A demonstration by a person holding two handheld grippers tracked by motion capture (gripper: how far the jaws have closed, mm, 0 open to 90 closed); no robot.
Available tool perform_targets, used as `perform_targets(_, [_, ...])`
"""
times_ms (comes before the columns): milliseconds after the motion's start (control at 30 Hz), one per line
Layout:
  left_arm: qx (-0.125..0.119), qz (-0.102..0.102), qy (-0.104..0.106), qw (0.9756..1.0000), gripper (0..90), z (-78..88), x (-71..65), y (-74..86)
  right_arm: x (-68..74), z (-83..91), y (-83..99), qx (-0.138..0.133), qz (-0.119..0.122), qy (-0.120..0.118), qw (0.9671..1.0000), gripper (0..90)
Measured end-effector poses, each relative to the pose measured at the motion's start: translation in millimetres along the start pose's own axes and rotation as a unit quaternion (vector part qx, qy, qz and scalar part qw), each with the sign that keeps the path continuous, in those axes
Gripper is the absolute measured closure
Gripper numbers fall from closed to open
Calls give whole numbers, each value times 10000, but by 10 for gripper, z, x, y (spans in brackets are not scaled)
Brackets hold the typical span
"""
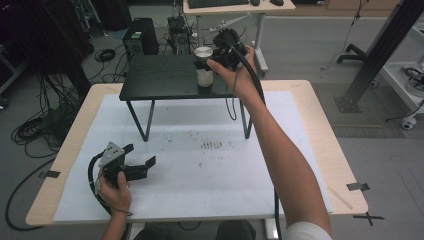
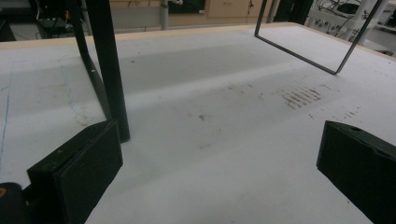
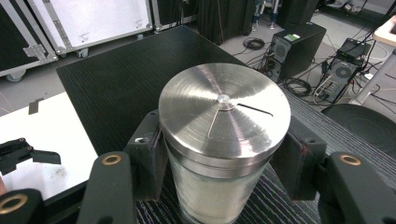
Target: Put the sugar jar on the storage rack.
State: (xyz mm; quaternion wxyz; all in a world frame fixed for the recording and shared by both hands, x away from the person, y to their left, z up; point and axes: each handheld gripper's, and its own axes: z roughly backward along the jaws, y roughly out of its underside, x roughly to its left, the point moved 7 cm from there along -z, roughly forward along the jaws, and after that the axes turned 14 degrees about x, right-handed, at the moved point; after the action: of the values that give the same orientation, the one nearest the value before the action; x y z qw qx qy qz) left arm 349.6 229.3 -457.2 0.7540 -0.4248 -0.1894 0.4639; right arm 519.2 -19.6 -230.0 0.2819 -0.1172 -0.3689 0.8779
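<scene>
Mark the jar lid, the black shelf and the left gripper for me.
jar lid point(image 3: 224, 105): right gripper view, centre of its metal top.
black shelf point(image 1: 160, 77): high view, bare part of its top.
left gripper point(image 1: 139, 158): high view, midway between its open fingers.

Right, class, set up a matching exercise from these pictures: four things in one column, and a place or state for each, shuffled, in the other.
Things:
1. jar
2. left gripper
3. right gripper
4. computer tower

Places or states:
A. on the floor beyond the table
B. open, low over the white sheet
C. standing on the small black stand
D. jaws on either side of the jar

Pairs: 1-C, 2-B, 3-D, 4-A
</scene>
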Motion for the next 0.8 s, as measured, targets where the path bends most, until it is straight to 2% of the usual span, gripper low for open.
perform_targets(800, [-16, -3, -4, 10000, 6, 3, 4, -2, 0, -1, -1, 0, 13, 7, 10000, 434])
